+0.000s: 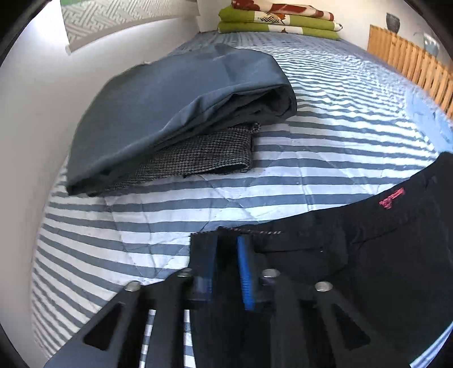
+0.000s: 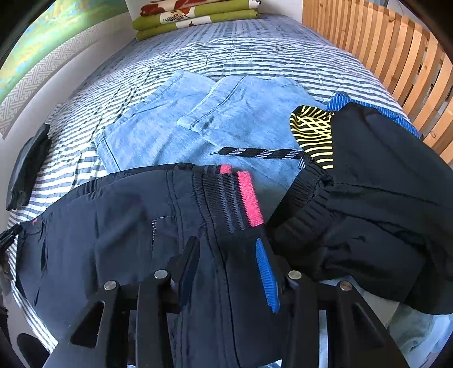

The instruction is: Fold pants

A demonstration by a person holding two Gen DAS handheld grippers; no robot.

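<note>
The black pants point(image 2: 119, 226) stretch across the striped bed point(image 2: 226, 51) between both grippers. Their waistband carries a pink and grey elastic strip point(image 2: 249, 198). My right gripper point(image 2: 226, 254) is shut on the waistband, the cloth running between its blue-padded fingers point(image 2: 267, 280). In the left wrist view the same black pants point(image 1: 368, 249) show a pink logo point(image 1: 392, 198). My left gripper point(image 1: 226, 249) is shut on their edge, with black fabric pinched between the blue pads point(image 1: 245, 277).
A folded stack of grey-blue pants point(image 1: 170, 113) over checked pants point(image 1: 203, 158) lies at the left by the white wall. Light blue jeans point(image 2: 198, 124) and a black garment with yellow lining point(image 2: 382, 184) lie ahead. Folded green bedding point(image 2: 195, 17) lies at the head; wooden slats point(image 2: 382, 48) at right.
</note>
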